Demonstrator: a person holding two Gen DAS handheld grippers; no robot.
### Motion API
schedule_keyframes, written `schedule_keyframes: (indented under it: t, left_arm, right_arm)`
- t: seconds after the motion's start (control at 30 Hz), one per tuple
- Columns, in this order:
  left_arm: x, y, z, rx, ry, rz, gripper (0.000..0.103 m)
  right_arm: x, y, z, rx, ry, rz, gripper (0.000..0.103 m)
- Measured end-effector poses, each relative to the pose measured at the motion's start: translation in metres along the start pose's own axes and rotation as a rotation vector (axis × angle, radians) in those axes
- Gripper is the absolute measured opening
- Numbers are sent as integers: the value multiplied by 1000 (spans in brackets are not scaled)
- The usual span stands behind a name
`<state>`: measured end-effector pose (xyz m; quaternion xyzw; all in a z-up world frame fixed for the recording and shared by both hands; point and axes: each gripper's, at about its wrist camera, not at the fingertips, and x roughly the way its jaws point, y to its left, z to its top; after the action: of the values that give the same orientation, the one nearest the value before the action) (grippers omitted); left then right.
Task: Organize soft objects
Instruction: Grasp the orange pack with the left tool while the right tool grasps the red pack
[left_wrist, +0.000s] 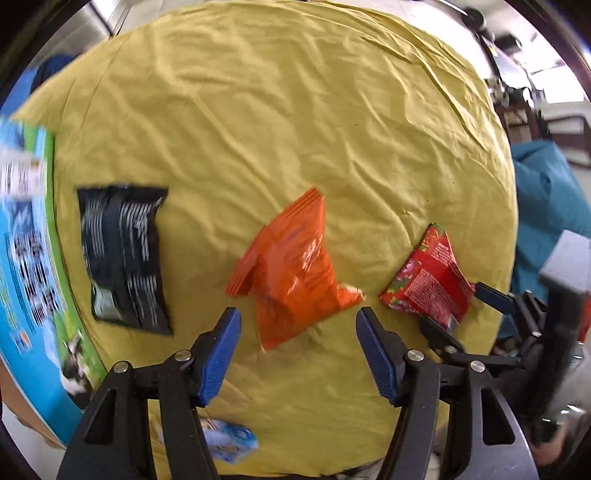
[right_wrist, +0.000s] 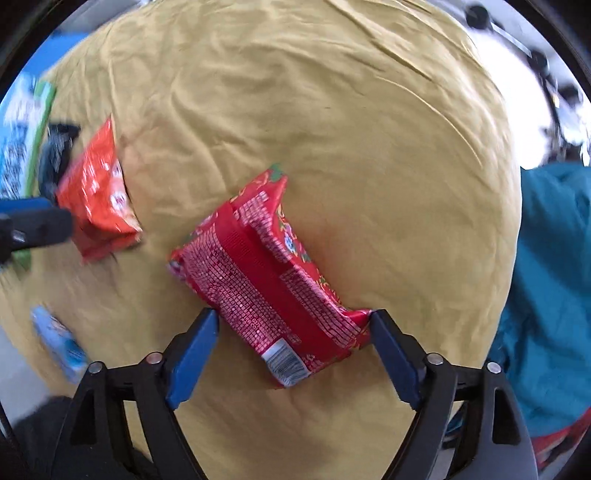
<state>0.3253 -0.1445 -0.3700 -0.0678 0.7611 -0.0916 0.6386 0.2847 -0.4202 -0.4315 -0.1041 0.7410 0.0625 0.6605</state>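
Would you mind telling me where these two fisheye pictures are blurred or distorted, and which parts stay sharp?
Left wrist view: the black packet and the blue box at the left edge are motion-smeared; the left hand-held gripper is crisp; the yellow cloth bulges from fisheye curvature. Right wrist view: the red packet print is readable, while the orange packet and light-blue packet are streaked.

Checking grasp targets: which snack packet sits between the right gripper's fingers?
The red packet, printed side up, sits between the open right gripper. The orange packet lies further left.
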Motion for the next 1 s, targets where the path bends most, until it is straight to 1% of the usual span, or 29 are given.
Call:
schedule_keyframes:
  t: [0.07,0.1,0.17,0.2,0.27,0.3,0.33,0.37,0.4,0.43,0.47,0.5,0.57,0.6,0.63,0.67,0.7,0.73,0.77,0.83,0.87,0.9,0.93,1.0]
  left_arm:
    - [-1,10,-8,-21,2,-5,63]
    - [0,14,-11,-26,5,-3,63]
    - [5,17,-13,-35,17,11,63]
    - [4,23,-17,-40,22,11,63]
    - [6,25,-18,-59,26,-3,63]
    - [6,26,-19,-68,24,-13,63]
    - [9,23,-19,-78,22,-25,63]
    - [8,25,-19,-92,20,-39,63]
    - [9,25,-18,-107,22,-56,65]
    - [12,26,-15,-124,30,-64,66]
    - [17,24,-10,-139,35,-69,66]
    - [19,20,0,-153,39,-74,66]
    - [28,20,8,-182,47,-62,66]
    - [33,17,12,-184,37,-61,65]
    - [34,15,13,-170,24,-38,61]
    - [37,12,16,-141,7,-5,49]
    - [39,7,18,-95,-9,41,48]
    - [39,3,19,-62,-20,61,47]
    - [38,-4,18,-4,-36,86,45]
    - [38,-13,16,82,-57,128,45]
    - [38,-16,15,109,-63,142,45]
    - [40,-18,15,120,-60,148,48]
    - [42,-17,17,120,-60,156,49]
    - [52,-21,19,112,-54,158,49]
  right_arm:
    - [8,10,1,-60,-2,-95,87]
    - [14,10,3,-50,13,-108,87]
    - [17,4,4,39,41,-86,79]
    - [15,0,4,94,53,-63,66]
    - [10,-5,-1,239,65,-53,62]
    - [6,-10,-6,332,52,-24,62]
    - [5,-19,-11,404,43,25,62]
    - [6,-26,-18,504,47,104,62]
    - [10,-33,-26,598,65,191,64]
    - [13,-36,-32,661,82,265,65]
    - [15,-37,-33,677,88,300,65]
    - [15,-37,-33,661,85,310,65]
    - [12,-35,-36,610,68,279,65]
    - [10,-33,-34,587,64,263,65]
    - [7,-29,-32,567,63,246,65]
    - [2,-17,-27,551,63,230,66]
    - [1,-15,-25,535,59,220,66]
    - [6,-15,-23,522,57,211,66]
    - [6,-13,-22,510,57,199,66]
    - [3,-5,-16,498,53,184,66]
    - [3,-3,-14,498,48,177,66]
    - [5,0,-13,498,44,171,66]
    - [10,11,-6,502,47,173,66]
    - [27,18,-6,524,52,174,66]
